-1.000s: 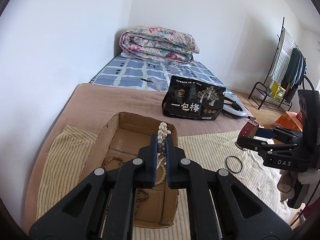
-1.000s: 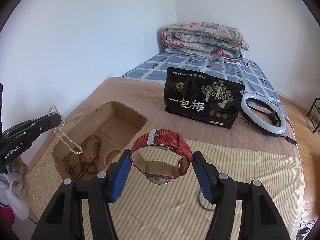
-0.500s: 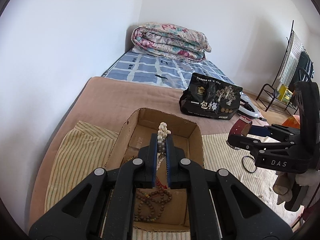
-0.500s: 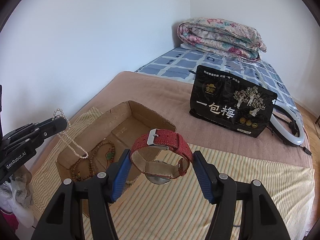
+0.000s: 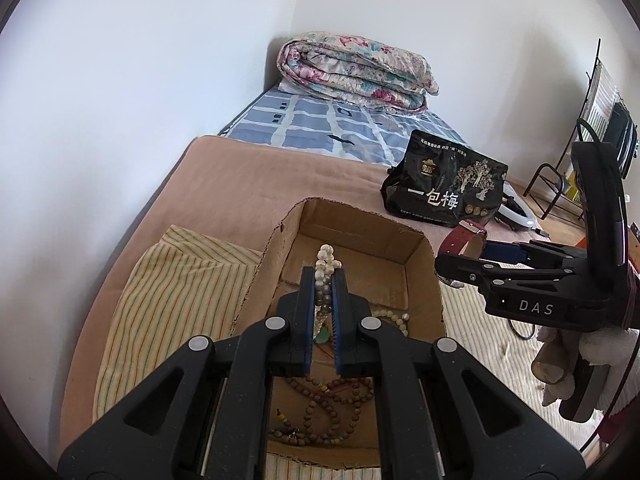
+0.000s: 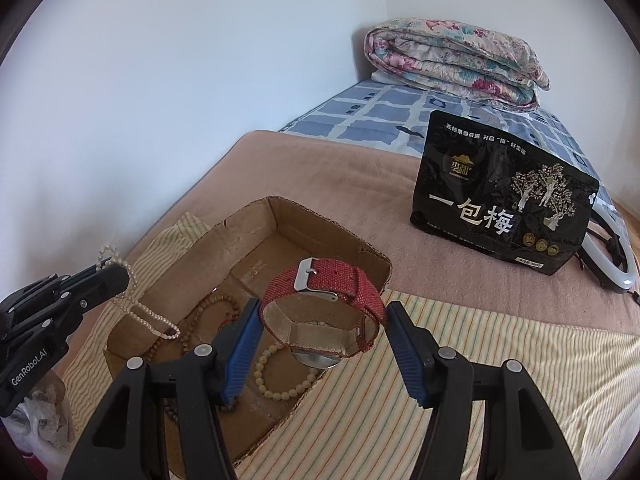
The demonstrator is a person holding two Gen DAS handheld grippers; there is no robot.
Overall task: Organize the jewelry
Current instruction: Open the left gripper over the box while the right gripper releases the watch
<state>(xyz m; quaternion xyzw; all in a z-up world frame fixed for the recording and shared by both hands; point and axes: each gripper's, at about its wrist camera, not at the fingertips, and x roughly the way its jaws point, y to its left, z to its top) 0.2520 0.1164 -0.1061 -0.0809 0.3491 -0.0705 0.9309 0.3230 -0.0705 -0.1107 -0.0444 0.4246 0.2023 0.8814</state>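
My left gripper [image 5: 324,280] is shut on a white pearl necklace [image 5: 326,264] and holds it above the open cardboard box [image 5: 362,228]. In the right wrist view the pearl necklace [image 6: 140,312] dangles from the left gripper [image 6: 116,276] over the box's left wall. My right gripper [image 6: 320,316] is shut on a red-strapped watch [image 6: 324,280], its pads pressing the looped strap, above the box's [image 6: 320,220] right edge. Brown bead strands [image 5: 332,404] and a pale bead bracelet [image 6: 280,376] lie inside the box.
The box sits on a striped cloth [image 6: 480,360] over a brown blanket [image 6: 320,168]. A black snack bag [image 6: 500,196] and a white ring light [image 6: 612,248] lie behind. A dark ring [image 5: 520,328] rests on the cloth. A folded floral quilt [image 5: 352,68] lies at the far end.
Both grippers have moved in over the box and sunk a little; the box looms larger and more central. The watch now hangs over the box's right edge. Neither grip has changed.
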